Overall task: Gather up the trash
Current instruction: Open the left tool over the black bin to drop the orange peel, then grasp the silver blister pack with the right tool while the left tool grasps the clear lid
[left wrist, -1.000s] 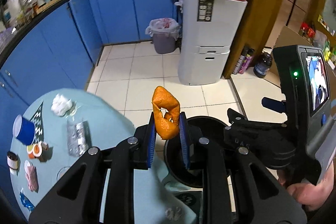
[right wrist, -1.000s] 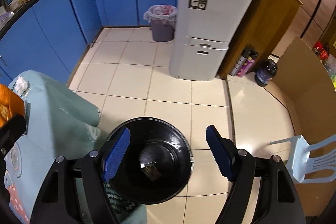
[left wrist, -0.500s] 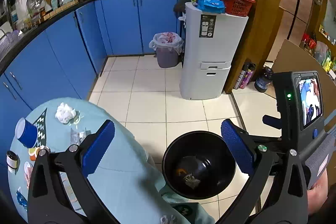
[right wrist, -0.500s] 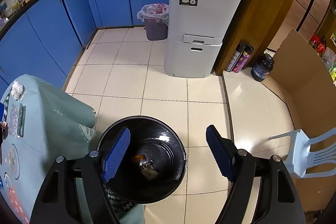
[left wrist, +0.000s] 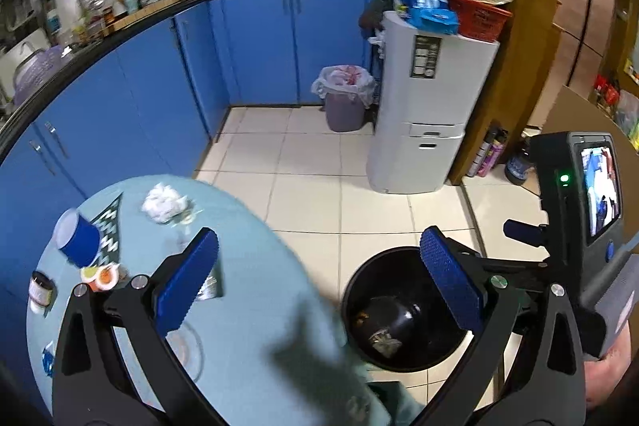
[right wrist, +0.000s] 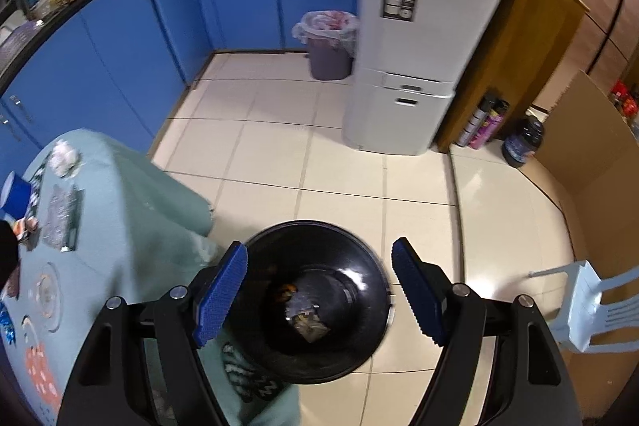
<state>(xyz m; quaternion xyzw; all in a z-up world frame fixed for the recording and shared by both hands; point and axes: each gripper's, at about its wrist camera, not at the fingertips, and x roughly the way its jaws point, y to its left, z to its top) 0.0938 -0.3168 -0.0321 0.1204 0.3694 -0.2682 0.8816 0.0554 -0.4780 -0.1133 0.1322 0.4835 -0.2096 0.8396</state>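
I see the black trash bin [right wrist: 315, 306] on the tile floor just beside the table [left wrist: 247, 306], with an orange scrap [right wrist: 285, 290] and a crumpled wrapper [right wrist: 305, 322] lying at its bottom. My right gripper [right wrist: 319, 290] hangs directly above the bin, jaws spread wide and holding nothing. My left gripper [left wrist: 319, 282] is also spread wide and empty, its left pad over the tabletop and its right pad over the bin's rim. Trash left on the table: a crumpled white tissue [left wrist: 163, 202] near the far edge, a blue paper cup [left wrist: 76, 238] tipped over, a clear foil wrapper [right wrist: 62, 218], and small jars [left wrist: 40, 290] toward my left. A white cabinet [left wrist: 423, 118] and a lined waste bin [left wrist: 345, 98] stand well apart across the floor.
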